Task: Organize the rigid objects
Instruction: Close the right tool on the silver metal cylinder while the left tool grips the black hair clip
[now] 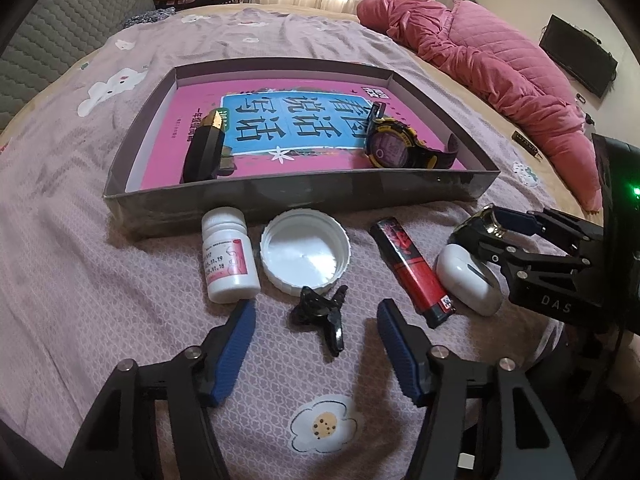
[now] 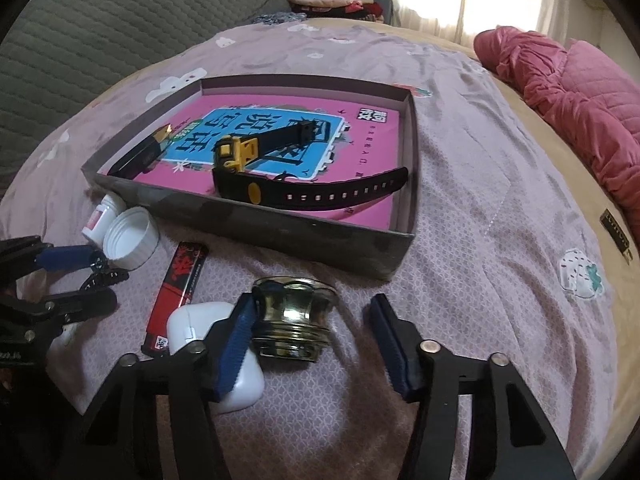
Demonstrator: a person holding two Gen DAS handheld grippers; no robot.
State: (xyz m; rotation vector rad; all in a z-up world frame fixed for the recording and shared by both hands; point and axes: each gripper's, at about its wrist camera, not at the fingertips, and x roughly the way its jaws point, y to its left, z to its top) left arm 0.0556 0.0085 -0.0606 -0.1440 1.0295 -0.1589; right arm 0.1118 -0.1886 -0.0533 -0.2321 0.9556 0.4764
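- pink-mauve bedspread [image 1: 120, 240] with white flower prints covers a bed; on it sits a shallow grey cardboard box [image 1: 280, 204].
- inside the box a bright pink book [image 1: 192, 100] lies flat. on it rest a black and gold lipstick [image 1: 204, 148], its long axis running from the near wall toward the far wall with the gold end pointing away, and a black and yellow wristwatch [image 2: 240, 168] standing on its side with the straps spread out toward the right.
- outside the box, just in front of its near wall, a row of things lies on the bedspread: a small white pill bottle [image 1: 230, 254] upright, a white ribbed lid [image 1: 306, 254] with its hollow side up, a red and black lighter [image 1: 412, 272] lying flat with its long axis running toward the box, and a white earbud case [image 1: 470, 284] just beside the lighter.
- a black hair clip [image 1: 320, 314] lies near the lid, its long axis slanting.
- the left gripper [image 1: 316, 320] has its blue-padded fingers spread wide on either side of the hair clip, not touching it.
- the right gripper [image 2: 308, 328] is also spread wide; a shiny brass-coloured metal fitting [image 2: 294, 320] stands between its fingers, its wide rim up, touching the left blue pad and apart from the right one.
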